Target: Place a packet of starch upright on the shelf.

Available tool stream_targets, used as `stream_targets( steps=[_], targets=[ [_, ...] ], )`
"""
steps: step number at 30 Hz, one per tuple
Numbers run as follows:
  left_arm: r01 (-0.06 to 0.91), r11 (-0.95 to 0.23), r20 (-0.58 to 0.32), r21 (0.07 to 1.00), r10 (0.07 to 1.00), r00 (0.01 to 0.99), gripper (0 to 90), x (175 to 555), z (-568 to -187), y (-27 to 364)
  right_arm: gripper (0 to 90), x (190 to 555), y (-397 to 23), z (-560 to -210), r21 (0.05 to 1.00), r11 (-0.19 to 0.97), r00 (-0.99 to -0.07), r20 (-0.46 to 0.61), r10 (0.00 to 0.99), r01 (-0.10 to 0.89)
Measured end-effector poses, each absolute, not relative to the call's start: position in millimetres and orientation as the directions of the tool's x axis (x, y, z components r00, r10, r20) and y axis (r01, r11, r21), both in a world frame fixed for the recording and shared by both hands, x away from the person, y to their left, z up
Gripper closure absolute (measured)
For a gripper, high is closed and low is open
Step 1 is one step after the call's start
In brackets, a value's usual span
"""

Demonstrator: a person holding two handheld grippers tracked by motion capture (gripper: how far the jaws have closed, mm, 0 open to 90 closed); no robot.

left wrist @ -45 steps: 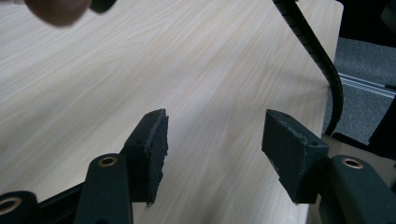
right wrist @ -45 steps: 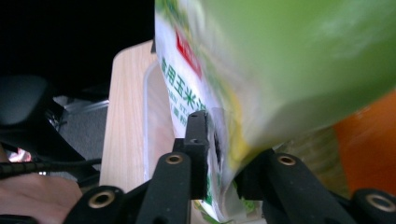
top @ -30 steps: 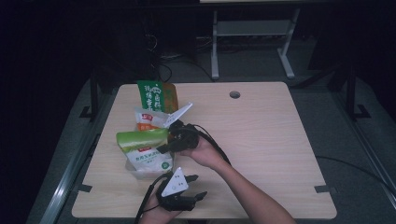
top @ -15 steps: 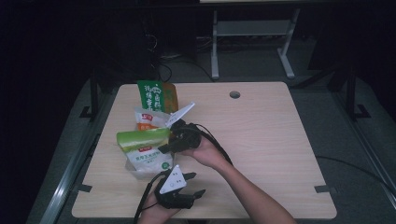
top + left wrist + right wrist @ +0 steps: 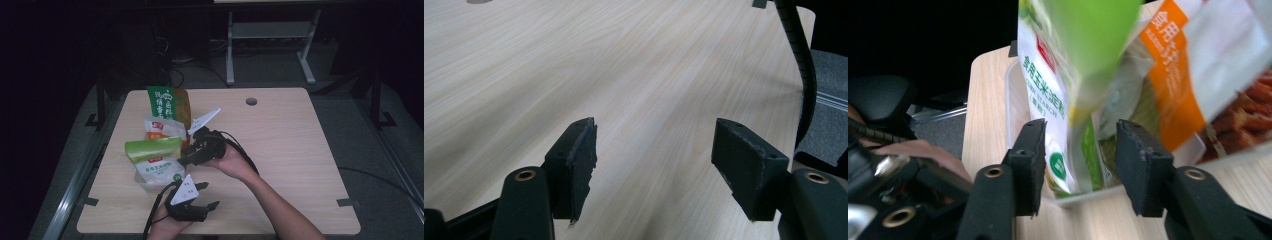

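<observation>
I see a pale wooden bench [image 5: 300, 150] in a dark room; left fingers [image 5: 579, 155] apart over bare wood, right fingers [image 5: 1030, 160], just opening, straddle the green bag [image 5: 1068, 100], its top cut off.

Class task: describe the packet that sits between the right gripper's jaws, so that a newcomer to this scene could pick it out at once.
Start at the wooden table and find the clear tray of packets at its left side. Nearest the person stands the green-topped white pouch. Its neighbours behind, the orange-labelled packet and the tall green-and-orange bag, carry orange.
</observation>
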State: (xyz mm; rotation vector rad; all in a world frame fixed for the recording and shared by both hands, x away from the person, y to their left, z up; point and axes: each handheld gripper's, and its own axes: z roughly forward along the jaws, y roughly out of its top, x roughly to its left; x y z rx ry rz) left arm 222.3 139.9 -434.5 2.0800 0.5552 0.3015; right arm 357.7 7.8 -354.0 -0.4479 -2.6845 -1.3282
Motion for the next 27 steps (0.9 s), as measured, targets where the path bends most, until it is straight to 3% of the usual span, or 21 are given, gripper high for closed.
stream_targets(
  steps=[10, 27],
  targets=[
    [0.272, -0.459, -0.011, 0.846, 0.494, 0.869, 33.8, 223, -435, 139, 45.0, 360, -22, -353, 0.751, 0.557, -0.935, 0.259, 0.244, 0.354],
    [0.278, -0.452, -0.014, 0.848, 0.505, 0.863, 33.6, 223, -434, 141, 41.6, 360, -69, -353, 0.746, 0.525, -0.906, 0.261, 0.335, 0.409]
  ],
)
